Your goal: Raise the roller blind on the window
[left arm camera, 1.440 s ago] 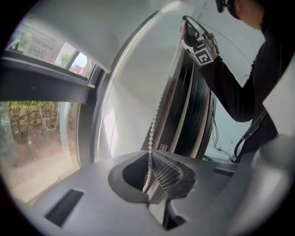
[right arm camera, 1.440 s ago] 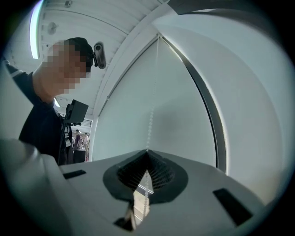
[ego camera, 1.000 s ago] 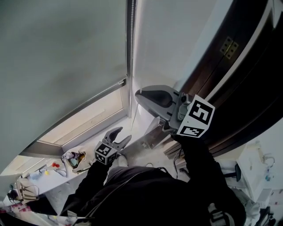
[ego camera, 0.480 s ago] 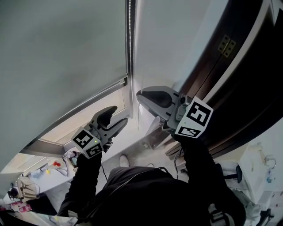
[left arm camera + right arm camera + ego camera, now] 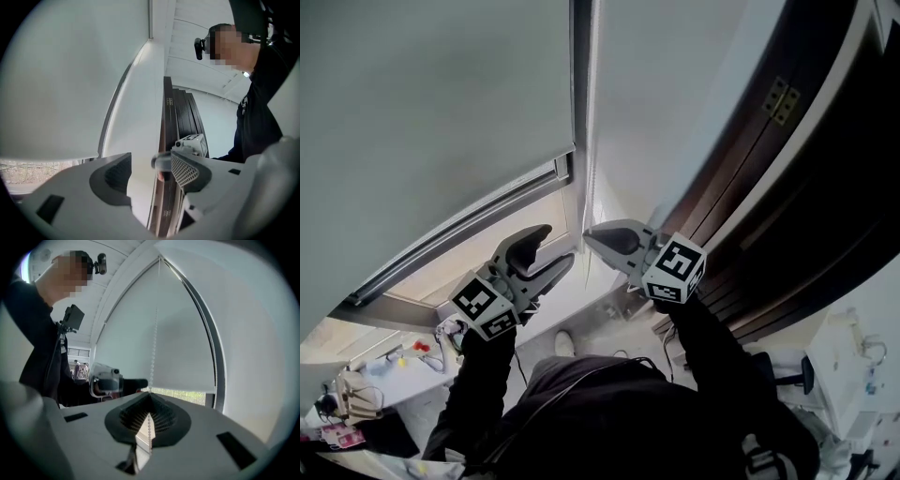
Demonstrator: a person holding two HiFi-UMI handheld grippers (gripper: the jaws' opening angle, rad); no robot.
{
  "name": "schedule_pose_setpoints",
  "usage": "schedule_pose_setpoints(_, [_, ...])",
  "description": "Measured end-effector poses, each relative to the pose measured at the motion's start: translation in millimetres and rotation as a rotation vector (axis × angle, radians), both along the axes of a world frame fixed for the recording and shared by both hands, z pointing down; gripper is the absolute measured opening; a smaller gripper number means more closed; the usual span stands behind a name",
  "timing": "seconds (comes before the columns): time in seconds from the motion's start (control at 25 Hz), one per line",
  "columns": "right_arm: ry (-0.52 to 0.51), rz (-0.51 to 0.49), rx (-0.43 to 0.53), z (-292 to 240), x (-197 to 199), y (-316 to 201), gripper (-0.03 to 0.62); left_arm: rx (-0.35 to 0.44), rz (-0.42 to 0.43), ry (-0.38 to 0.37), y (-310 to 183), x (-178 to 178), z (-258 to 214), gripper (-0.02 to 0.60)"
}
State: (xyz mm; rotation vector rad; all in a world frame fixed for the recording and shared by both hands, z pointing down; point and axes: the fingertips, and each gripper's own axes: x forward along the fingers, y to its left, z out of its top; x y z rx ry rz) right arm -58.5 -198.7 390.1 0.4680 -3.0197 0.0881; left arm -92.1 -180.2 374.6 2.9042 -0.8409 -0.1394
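Observation:
The grey roller blind point(image 5: 431, 103) covers most of the window, and its bottom bar point(image 5: 459, 223) hangs above a strip of bare glass. A white bead chain point(image 5: 592, 112) runs down the blind's right edge. My right gripper point(image 5: 587, 235) is shut on that chain, and in the right gripper view the chain point(image 5: 153, 333) passes between the closed jaws of the right gripper point(image 5: 149, 392). My left gripper point(image 5: 551, 247) stands open just left of the chain, below the right one. Nothing sits between the left gripper's point(image 5: 150, 168) jaws.
A dark wooden door frame point(image 5: 787, 159) stands close on the right. The white window reveal point(image 5: 656, 103) lies between the chain and that frame. A cluttered sill or table point(image 5: 356, 384) lies low at the left. In the left gripper view the right gripper point(image 5: 192, 143) is just ahead.
My right gripper has come down with the bead chain in it, and the blind's bottom bar stands a little higher. The left gripper rose to beside the chain, then held still.

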Motion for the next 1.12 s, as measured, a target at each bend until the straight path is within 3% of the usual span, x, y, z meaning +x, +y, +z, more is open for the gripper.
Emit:
schedule_pose_setpoints(0.16, [0.096, -0.025, -0.087, 83.1, -11.6, 15.4, 0.008, 0.02, 0.009, -0.002, 3.2, 2.0, -4.9, 0.255])
schedule_pose_setpoints(0.4, [0.109, -0.069, -0.147, 160.9, -16.6, 47.5, 0.008, 0.034, 0.043, -0.02, 6.3, 11.8, -16.5, 0.255])
schedule_pose_setpoints(0.8, [0.095, -0.11, -0.141, 166.5, -19.2, 54.5, 0.008, 0.04, 0.155, -0.081, 0.0, 37.5, -29.3, 0.252])
schedule_pose_setpoints(0.92, [0.1, -0.107, -0.144, 167.1, -16.2, 52.0, 0.008, 0.043, 0.154, -0.071, -1.6, 39.8, -35.0, 0.174])
schedule_pose_setpoints(1.12, [0.099, -0.11, -0.148, 166.8, -14.8, 51.0, 0.008, 0.041, 0.15, -0.068, -6.0, 41.2, -37.0, 0.156])
